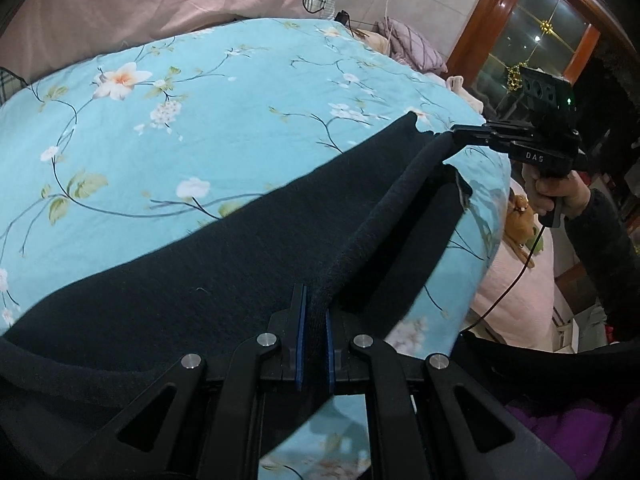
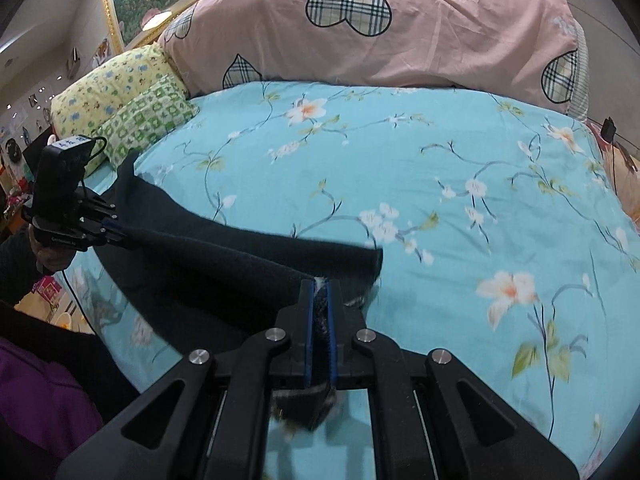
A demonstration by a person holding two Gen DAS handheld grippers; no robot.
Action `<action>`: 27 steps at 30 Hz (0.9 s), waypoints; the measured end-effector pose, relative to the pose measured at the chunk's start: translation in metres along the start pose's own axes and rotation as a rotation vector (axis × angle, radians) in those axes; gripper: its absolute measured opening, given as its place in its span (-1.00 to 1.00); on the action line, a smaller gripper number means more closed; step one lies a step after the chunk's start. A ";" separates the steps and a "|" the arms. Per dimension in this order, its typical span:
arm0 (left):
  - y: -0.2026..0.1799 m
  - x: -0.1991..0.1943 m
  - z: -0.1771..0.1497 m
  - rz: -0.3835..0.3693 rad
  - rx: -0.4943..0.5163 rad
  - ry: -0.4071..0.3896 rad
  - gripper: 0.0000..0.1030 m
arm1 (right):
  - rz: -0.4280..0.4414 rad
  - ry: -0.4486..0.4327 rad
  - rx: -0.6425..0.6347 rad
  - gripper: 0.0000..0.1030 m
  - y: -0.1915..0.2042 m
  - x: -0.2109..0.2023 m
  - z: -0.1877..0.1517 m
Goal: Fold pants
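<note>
Dark navy pants (image 1: 224, 276) lie stretched over the blue floral bedspread (image 1: 200, 92). My left gripper (image 1: 316, 312) is shut on a raised fold of the pants at one end. My right gripper (image 2: 319, 300) is shut on the pants (image 2: 240, 256) at the other end, and it also shows in the left wrist view (image 1: 460, 134) at the far end of the raised fold. The left gripper shows in the right wrist view (image 2: 116, 230), clamped on the cloth. The fold runs taut between the two grippers, lifted a little above the bed.
A pink quilt with plaid hearts (image 2: 400, 32) lies along the back of the bed. Yellow and green pillows (image 2: 132, 96) sit at the back left. The bed's edge (image 1: 488, 264) drops off at the right, with a stuffed toy (image 1: 520, 220) and pink bedding beyond.
</note>
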State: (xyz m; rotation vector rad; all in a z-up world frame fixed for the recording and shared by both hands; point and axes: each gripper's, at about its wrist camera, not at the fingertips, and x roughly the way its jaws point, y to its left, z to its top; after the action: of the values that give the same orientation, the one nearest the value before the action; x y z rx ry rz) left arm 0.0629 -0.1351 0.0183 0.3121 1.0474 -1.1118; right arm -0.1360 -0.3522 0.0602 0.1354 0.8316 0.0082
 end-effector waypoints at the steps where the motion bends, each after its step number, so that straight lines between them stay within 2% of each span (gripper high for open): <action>1: -0.002 -0.001 -0.002 -0.006 0.000 -0.002 -0.88 | 0.000 0.001 0.001 -0.87 0.002 -0.003 -0.004; 7: -0.009 -0.001 -0.014 -0.017 0.006 0.007 -0.88 | -0.010 0.007 0.010 -0.87 0.010 -0.014 -0.019; 14: -0.004 0.026 -0.025 -0.018 -0.031 0.056 -0.87 | -0.039 0.087 0.022 -0.87 0.010 0.008 -0.038; 18: 0.002 0.035 -0.031 -0.044 -0.070 0.075 -0.76 | -0.032 0.110 0.074 -0.85 0.004 0.014 -0.045; 21: 0.001 0.032 -0.034 -0.068 -0.072 0.068 -0.53 | -0.046 0.112 0.083 -0.73 0.009 0.010 -0.045; 22: 0.000 0.030 -0.037 -0.075 -0.073 0.063 -0.49 | -0.060 0.112 0.081 -0.60 0.011 0.007 -0.045; 25: 0.001 0.026 -0.045 -0.081 -0.090 0.055 -0.46 | -0.068 0.097 0.092 -0.35 0.015 -0.003 -0.044; 27: 0.002 0.023 -0.050 -0.087 -0.109 0.046 -0.46 | -0.080 0.063 0.099 -0.33 0.020 -0.012 -0.042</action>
State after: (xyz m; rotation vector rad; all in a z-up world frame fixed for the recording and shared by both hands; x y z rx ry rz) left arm 0.0394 -0.1141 -0.0264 0.2080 1.1667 -1.1250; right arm -0.1742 -0.3284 0.0432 0.1956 0.9006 -0.1041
